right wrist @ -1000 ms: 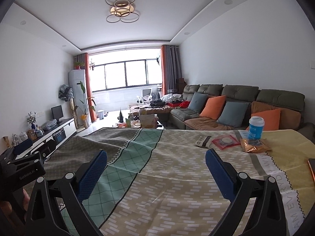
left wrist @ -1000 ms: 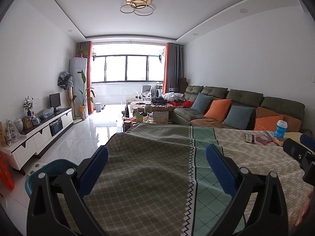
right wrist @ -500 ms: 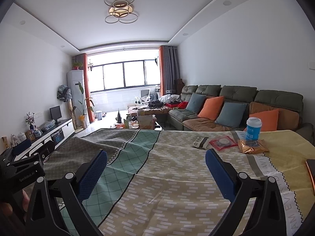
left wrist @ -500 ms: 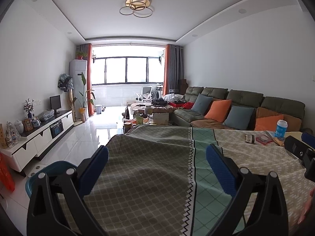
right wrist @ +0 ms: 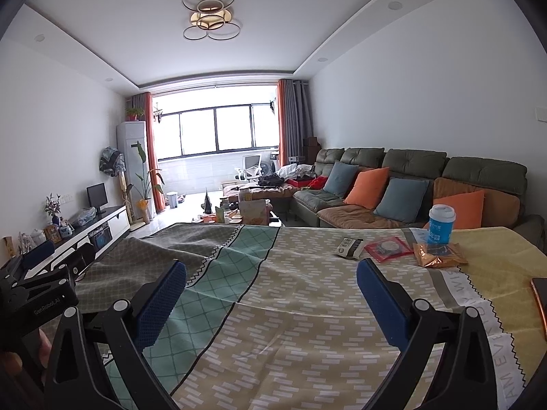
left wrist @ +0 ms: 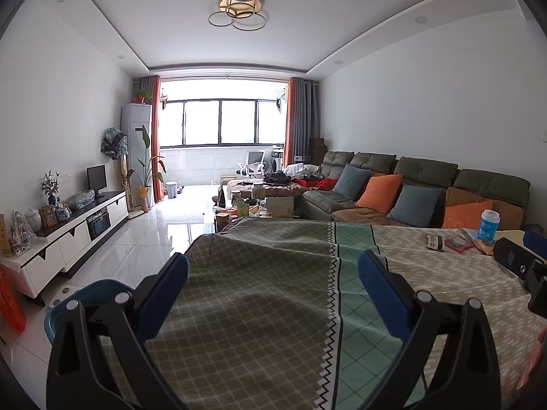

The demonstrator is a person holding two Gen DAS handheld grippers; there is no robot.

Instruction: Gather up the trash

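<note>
On the cloth-covered table (right wrist: 307,307) at the far right lie a black-and-white wrapper (right wrist: 349,247), a red packet (right wrist: 388,248), a crumpled gold wrapper (right wrist: 437,256) and a blue paper cup with a white lid (right wrist: 441,223). They also show small in the left wrist view, the cup (left wrist: 488,224) and packets (left wrist: 451,242). My right gripper (right wrist: 271,294) is open and empty, well short of the trash. My left gripper (left wrist: 273,290) is open and empty over the table's left part. A blue bin (left wrist: 82,304) stands on the floor left of the table.
A green sofa with orange and blue cushions (right wrist: 393,184) runs along the right wall. A white TV cabinet (left wrist: 75,232) lines the left wall. A cluttered coffee table (left wrist: 259,201) stands beyond the table. A phone edge (right wrist: 540,300) lies at the table's right side.
Both views have shifted slightly; the right gripper has drawn a little nearer to the trash. Both grippers stay open and empty.
</note>
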